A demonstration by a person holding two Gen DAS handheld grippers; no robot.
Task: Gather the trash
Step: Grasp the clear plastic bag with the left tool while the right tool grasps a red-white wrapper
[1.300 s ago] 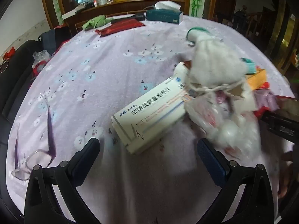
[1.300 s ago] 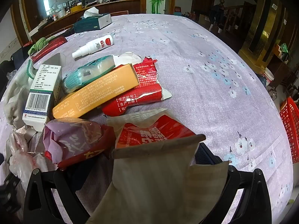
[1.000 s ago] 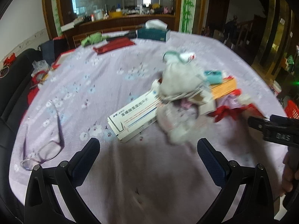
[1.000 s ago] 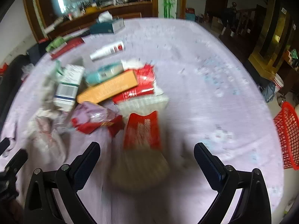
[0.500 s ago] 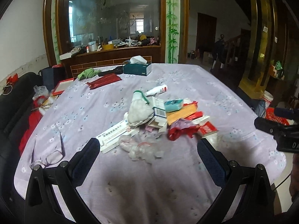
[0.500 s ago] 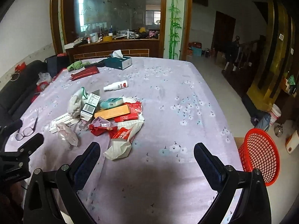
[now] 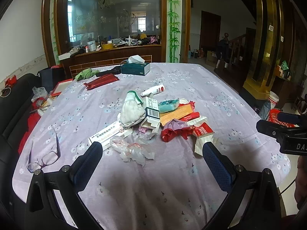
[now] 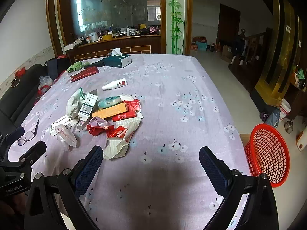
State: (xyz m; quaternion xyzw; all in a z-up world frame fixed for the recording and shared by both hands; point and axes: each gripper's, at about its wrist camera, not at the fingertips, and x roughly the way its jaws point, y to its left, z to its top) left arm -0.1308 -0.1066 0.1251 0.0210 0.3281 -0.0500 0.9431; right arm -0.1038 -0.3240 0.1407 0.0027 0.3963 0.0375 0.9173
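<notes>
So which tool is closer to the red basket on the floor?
Right. The right tool is over the table's near edge, with the red basket just off its right side; the left tool sits farther left, by the trash pile.

Soft daylight comes from the windows behind the big glass partition [image 7: 113,19], which shows pale reflections. Both pictures are sharp, with strong fisheye bending and black corners. A dark shadow lies on the lilac flowered tablecloth [image 8: 172,180] far below that partition.

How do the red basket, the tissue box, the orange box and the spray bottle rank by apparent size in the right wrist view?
Largest to smallest:
1. red basket
2. orange box and tissue box, which look alike; the tissue box is farther
3. spray bottle
</notes>
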